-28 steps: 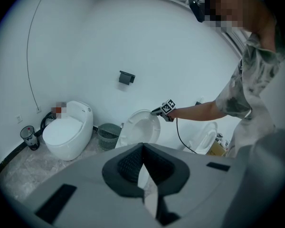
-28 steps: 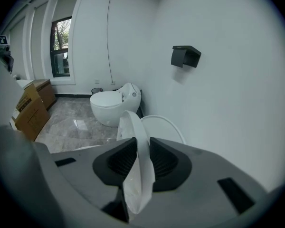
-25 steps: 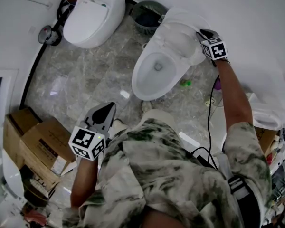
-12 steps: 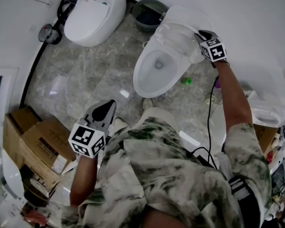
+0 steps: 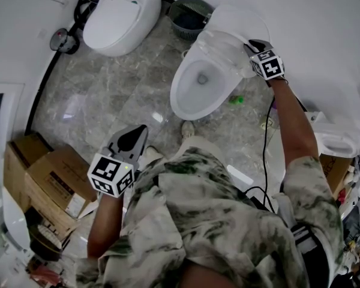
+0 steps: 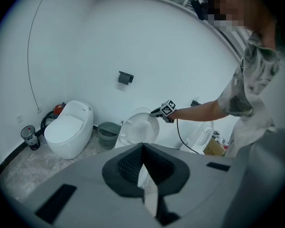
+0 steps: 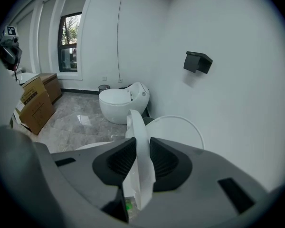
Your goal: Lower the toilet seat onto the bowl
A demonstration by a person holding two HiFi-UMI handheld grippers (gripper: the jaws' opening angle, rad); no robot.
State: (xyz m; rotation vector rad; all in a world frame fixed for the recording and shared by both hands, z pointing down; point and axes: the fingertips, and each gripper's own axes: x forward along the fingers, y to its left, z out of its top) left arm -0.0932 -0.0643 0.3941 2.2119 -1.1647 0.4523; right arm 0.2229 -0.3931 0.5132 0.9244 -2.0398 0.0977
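While the left gripper (image 5: 135, 138) hangs on the near side of the bowl (image 5: 198, 98), above the marble floor (image 5: 108, 101), its jaws are together with nothing between them. Cardboard boxes (image 5: 48, 185) sit well to the person's left of the bowl, and a broad stretch of bare floor lies between them and the bowl's front rim. A small green thing (image 5: 235, 99) lies on the floor just right of the bowl's base.

Over the back of the bowl the toilet seat (image 7: 138, 165) stands raised, tipped forward and apart from the lid (image 7: 178, 132) behind it; the bowl's rim beneath is uncovered. The right gripper (image 5: 252, 45) reaches to the bowl's far right side, with its jaws clamped on the seat's thin upper edge, one pad on each face.

Beyond the bowl the lid stands close to the white wall (image 7: 228, 103). A basket (image 5: 189, 14) stands just left of the bowl's back. Farther left is a second toilet (image 5: 120, 14), its lid down.
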